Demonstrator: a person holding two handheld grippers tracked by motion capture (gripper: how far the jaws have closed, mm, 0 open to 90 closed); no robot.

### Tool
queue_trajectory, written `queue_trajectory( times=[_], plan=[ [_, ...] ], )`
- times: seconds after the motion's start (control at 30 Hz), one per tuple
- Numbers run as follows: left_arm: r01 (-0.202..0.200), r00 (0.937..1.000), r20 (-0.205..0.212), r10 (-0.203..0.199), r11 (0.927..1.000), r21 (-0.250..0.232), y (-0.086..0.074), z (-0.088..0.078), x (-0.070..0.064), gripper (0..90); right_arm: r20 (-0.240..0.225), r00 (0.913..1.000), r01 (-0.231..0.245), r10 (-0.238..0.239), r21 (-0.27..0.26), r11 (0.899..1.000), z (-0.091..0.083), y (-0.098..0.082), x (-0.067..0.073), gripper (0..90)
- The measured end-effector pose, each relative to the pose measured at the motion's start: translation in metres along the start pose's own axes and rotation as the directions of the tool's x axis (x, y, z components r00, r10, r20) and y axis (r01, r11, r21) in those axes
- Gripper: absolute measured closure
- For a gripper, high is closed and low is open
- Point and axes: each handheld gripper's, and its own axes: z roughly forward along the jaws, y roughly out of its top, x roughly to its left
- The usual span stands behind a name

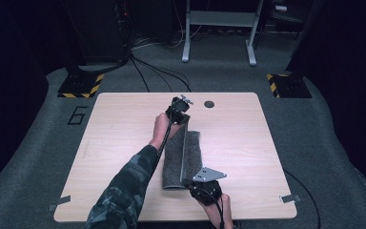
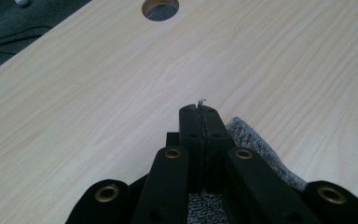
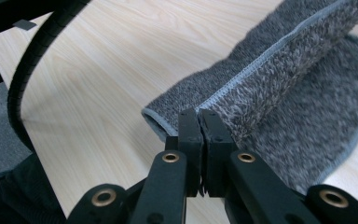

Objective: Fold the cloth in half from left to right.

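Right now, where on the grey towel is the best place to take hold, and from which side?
At the stitched hem of the lifted edge, near its corners, coming in from each short end. The towel lies half folded, so that edge stands free of the table. The left gripper and right gripper are shut there.

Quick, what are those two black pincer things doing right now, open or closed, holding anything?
Left tool: shut on the far end of the grey towel.
Right tool: shut on the towel's near edge, lifting it off the table.
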Motion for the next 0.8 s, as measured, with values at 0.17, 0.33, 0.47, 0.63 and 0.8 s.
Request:
queue_trajectory(
  times=[0.17, 0.33, 0.47, 0.63, 0.8],
  plan=[
    [-0.002, 1.0, 0.002, 0.002, 0.9999, 0.014, 0.001, 0.007, -0.004, 89.3, 0.012, 0.9999, -0.012, 0.012, -0.002, 1.0, -0.002, -0.007, -0.006, 88.2],
    [0.012, 0.9999, -0.011, -0.012, 0.9996, 0.026, 0.003, 0.017, -0.007, 89.1, 0.03, 0.9989, -0.037, 0.037, -0.002, 0.999, -0.007, -0.012, -0.01, 88.1],
    [0.022, 0.9998, -0.002, -0.022, 0.9993, 0.029, 0.005, 0.025, -0.012, 88.3, 0.063, 0.997, -0.045, 0.045, -0.006, 0.999, -0.013, -0.016, -0.013, 87.0],
    [0.096, 0.9942, 0.042, -0.099, 0.9924, 0.077, 0.003, 0.031, -0.008, 43.0, 0.107, 0.9918, -0.072, 0.07, 0.021, 0.997, -0.019, -0.024, -0.019, 74.3],
    [0.176, 0.98, 0.091, -0.177, 0.9842, 0.02, -0.007, 0.011, 0.007, 19.5, 0.172, 0.9781, -0.119, 0.117, 0.004, 0.993, -0.035, -0.036, -0.036, 63.6]
  ],
)
